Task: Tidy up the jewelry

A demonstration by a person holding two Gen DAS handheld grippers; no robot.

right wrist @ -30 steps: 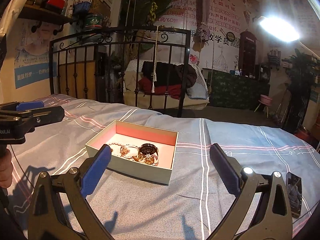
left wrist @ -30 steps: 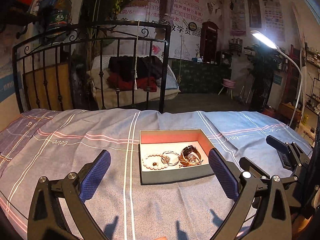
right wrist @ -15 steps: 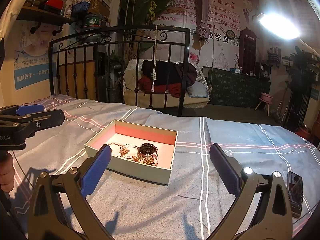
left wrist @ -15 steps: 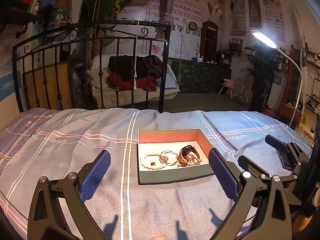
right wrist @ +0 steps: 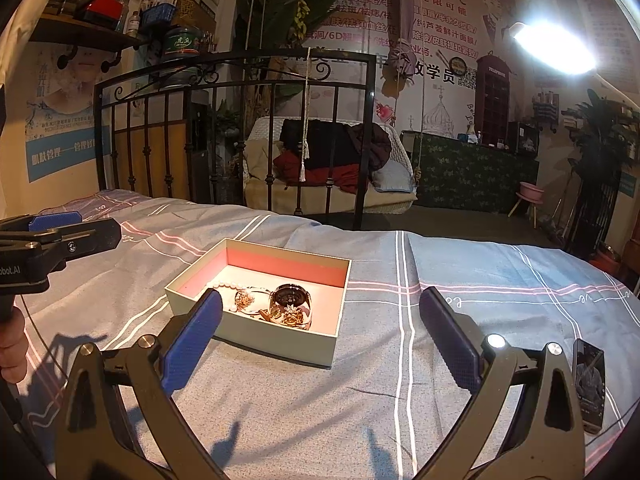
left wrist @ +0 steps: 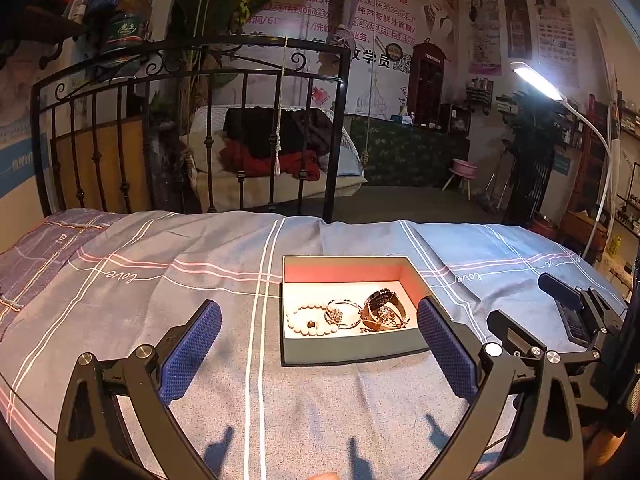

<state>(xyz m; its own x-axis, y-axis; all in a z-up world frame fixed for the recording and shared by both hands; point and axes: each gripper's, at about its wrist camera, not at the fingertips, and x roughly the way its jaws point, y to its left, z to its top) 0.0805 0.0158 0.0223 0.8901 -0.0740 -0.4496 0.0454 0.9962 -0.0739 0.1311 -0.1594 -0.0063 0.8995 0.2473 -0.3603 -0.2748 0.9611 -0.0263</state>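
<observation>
An open grey box (left wrist: 352, 350) with a pink lining sits on the striped bedspread; it also shows in the right wrist view (right wrist: 280, 340). It holds a white bead bracelet (left wrist: 306, 322), a thin bangle with a sparkly charm (left wrist: 340, 314) and a dark watch (left wrist: 384, 306) (right wrist: 289, 297). My left gripper (left wrist: 318, 344) is open and empty, just short of the box's near wall. My right gripper (right wrist: 320, 334) is open and empty, near the box's right front corner.
A black phone (right wrist: 588, 384) lies on the bedspread at the right. The black iron bed frame (left wrist: 192, 128) stands behind the bed. The other gripper shows at the right edge of the left wrist view (left wrist: 568, 320) and at the left edge of the right wrist view (right wrist: 52, 236).
Both grippers have drifted slightly; the box sits a little differently in each view. Nothing was taken hold of or let go.
</observation>
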